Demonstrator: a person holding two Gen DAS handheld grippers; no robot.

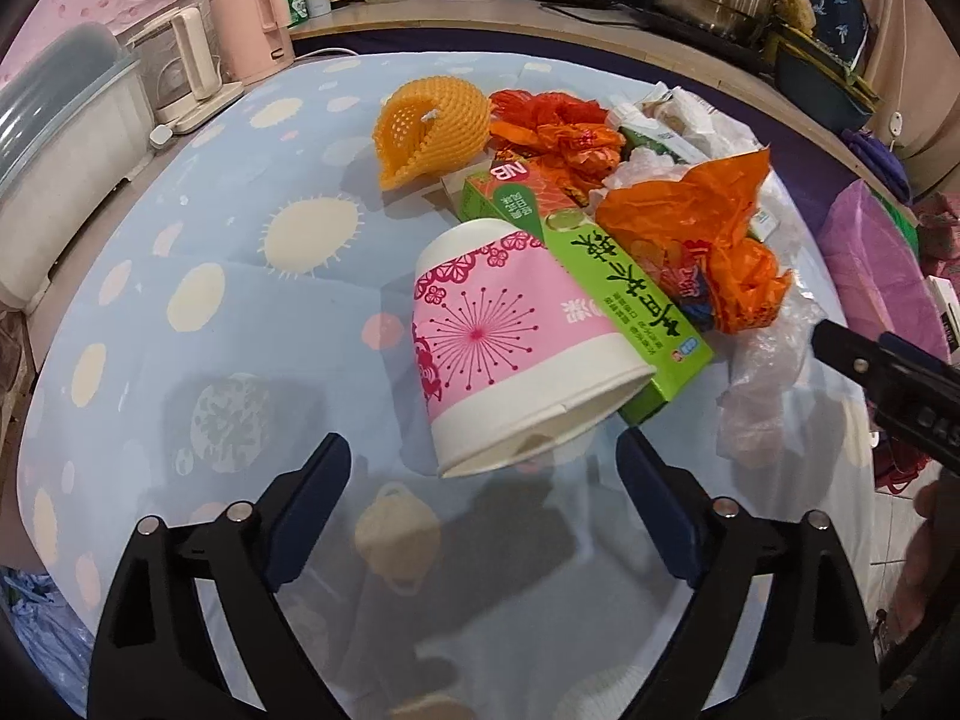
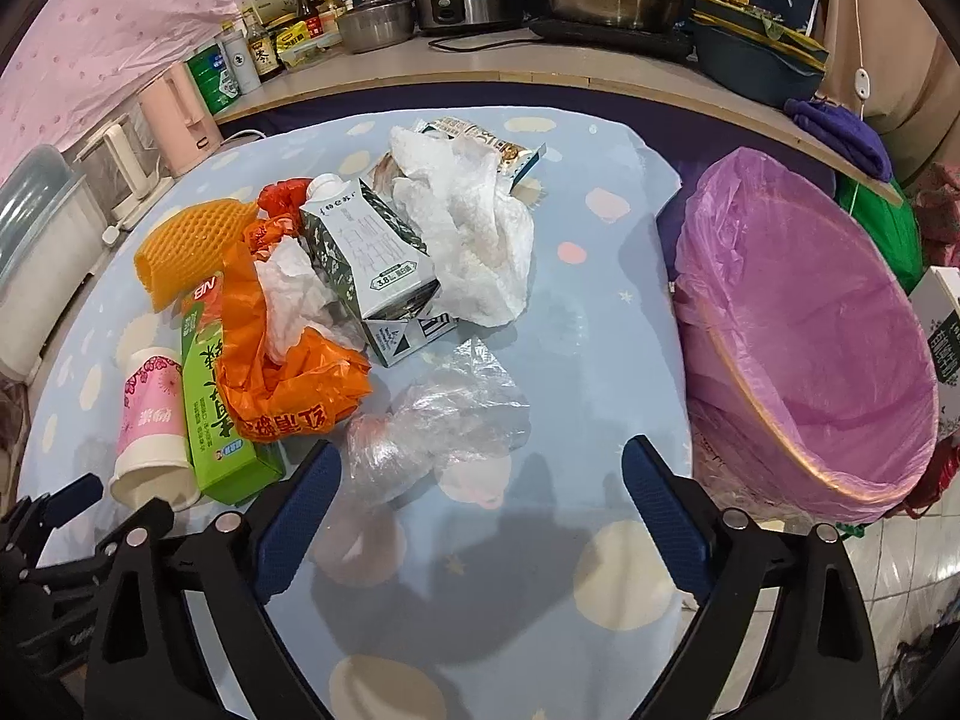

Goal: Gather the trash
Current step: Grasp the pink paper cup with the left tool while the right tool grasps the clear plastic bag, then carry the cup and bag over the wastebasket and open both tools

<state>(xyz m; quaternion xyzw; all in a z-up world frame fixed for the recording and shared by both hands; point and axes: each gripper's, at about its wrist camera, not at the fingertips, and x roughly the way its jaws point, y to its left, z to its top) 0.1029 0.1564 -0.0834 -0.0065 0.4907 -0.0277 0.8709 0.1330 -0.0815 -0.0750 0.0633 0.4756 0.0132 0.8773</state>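
A pile of trash lies on the glass-topped table. In the left wrist view a pink-and-white paper cup (image 1: 510, 348) lies on its side just ahead of my open, empty left gripper (image 1: 483, 456). A green box (image 1: 606, 288), orange plastic bag (image 1: 702, 228) and orange foam net (image 1: 429, 126) lie behind it. In the right wrist view my right gripper (image 2: 480, 468) is open and empty, its left finger next to a crumpled clear plastic bag (image 2: 432, 426). A milk carton (image 2: 372, 264), white tissue (image 2: 474, 228), the orange bag (image 2: 282, 360), green box (image 2: 210, 396) and cup (image 2: 150, 420) lie beyond.
A bin with a pink liner (image 2: 804, 330) stands off the table's right edge. White and pink appliances (image 1: 198, 66) stand at the table's far left. A counter (image 2: 480, 66) with pots and bottles runs behind. My right gripper shows at the right edge of the left wrist view (image 1: 888, 372).
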